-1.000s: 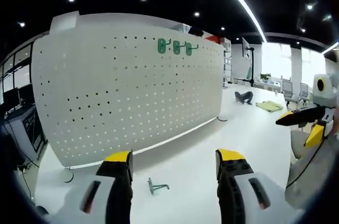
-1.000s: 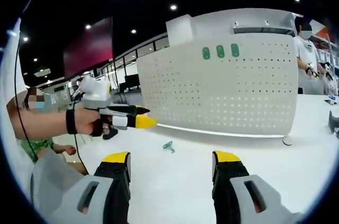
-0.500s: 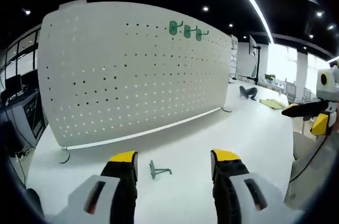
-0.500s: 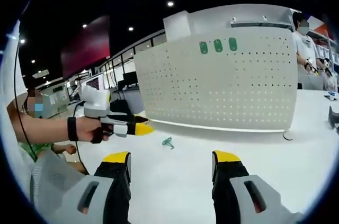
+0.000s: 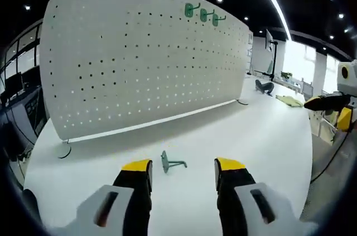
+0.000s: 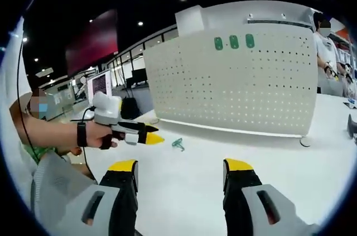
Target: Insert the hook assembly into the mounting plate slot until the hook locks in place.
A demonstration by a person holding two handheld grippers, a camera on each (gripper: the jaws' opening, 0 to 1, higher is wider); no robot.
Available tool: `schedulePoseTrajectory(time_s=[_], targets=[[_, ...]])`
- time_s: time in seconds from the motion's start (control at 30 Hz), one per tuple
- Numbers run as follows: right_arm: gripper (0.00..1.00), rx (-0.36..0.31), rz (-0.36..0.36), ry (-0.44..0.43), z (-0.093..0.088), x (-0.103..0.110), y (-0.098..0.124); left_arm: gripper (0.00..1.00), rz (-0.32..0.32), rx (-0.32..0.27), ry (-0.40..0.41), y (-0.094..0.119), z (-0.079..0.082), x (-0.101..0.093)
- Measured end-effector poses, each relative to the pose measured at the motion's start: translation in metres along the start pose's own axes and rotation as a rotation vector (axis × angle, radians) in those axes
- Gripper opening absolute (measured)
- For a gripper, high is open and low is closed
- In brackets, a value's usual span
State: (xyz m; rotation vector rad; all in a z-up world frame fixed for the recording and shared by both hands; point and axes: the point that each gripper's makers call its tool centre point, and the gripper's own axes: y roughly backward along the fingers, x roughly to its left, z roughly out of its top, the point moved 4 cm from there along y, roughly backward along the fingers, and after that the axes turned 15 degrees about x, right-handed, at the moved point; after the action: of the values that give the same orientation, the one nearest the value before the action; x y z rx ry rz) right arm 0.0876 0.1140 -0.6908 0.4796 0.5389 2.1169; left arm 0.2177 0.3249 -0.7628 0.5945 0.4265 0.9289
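Observation:
A white pegboard mounting plate point(image 5: 145, 57) stands upright on the white table, with three green hooks point(image 5: 201, 13) hung near its top edge. One loose green hook point(image 5: 170, 162) lies on the table in front of it. My left gripper point(image 5: 183, 173) is open just short of that hook, jaws on either side of its line. In the right gripper view the plate point(image 6: 234, 91), its hung hooks point(image 6: 234, 42) and the loose hook point(image 6: 178, 144) all show. There a hand holds the left gripper point(image 6: 146, 135) close beside the hook. My right gripper point(image 6: 181, 173) is open and holds nothing.
The plate stands on small feet point(image 5: 63, 152) at its ends. A dark object point(image 5: 264, 86) and a yellow-green cloth point(image 5: 289, 100) lie on the far table. The right gripper point(image 5: 334, 105) hangs at the table's right edge. Another person point(image 6: 326, 52) stands behind the plate.
The left gripper has come forward and down toward the loose hook, which now lies just ahead of its jaws. The right gripper has hardly moved.

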Motion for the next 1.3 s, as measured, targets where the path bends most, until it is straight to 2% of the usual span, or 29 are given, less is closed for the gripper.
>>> schedulePoseTrajectory(time_s=[0.4, 0.53, 0.63, 0.77, 0.97, 1.3], targets=[[0.62, 0.001, -0.020, -0.022, -0.002, -0.001, 0.003, 0.32, 0.007, 0.048, 0.030, -0.025, -0.010, 0.011], [0.62, 0.006, -0.031, -0.032, -0.004, -0.004, 0.005, 0.26, 0.006, 0.061, 0.032, -0.031, -0.012, 0.012], [0.62, 0.012, -0.037, -0.035, -0.006, -0.005, 0.005, 0.23, 0.051, 0.066, 0.016, -0.034, -0.012, 0.018], [0.62, 0.000, -0.031, -0.071, -0.006, -0.006, 0.006, 0.21, 0.036, 0.062, 0.027, -0.035, -0.010, 0.016], [0.62, 0.013, -0.034, -0.056, -0.008, -0.006, 0.007, 0.16, 0.039, 0.075, 0.049, -0.039, -0.012, 0.018], [0.62, 0.033, -0.054, -0.059, -0.013, -0.011, 0.009, 0.14, 0.040, 0.094, 0.045, -0.049, -0.015, 0.020]])
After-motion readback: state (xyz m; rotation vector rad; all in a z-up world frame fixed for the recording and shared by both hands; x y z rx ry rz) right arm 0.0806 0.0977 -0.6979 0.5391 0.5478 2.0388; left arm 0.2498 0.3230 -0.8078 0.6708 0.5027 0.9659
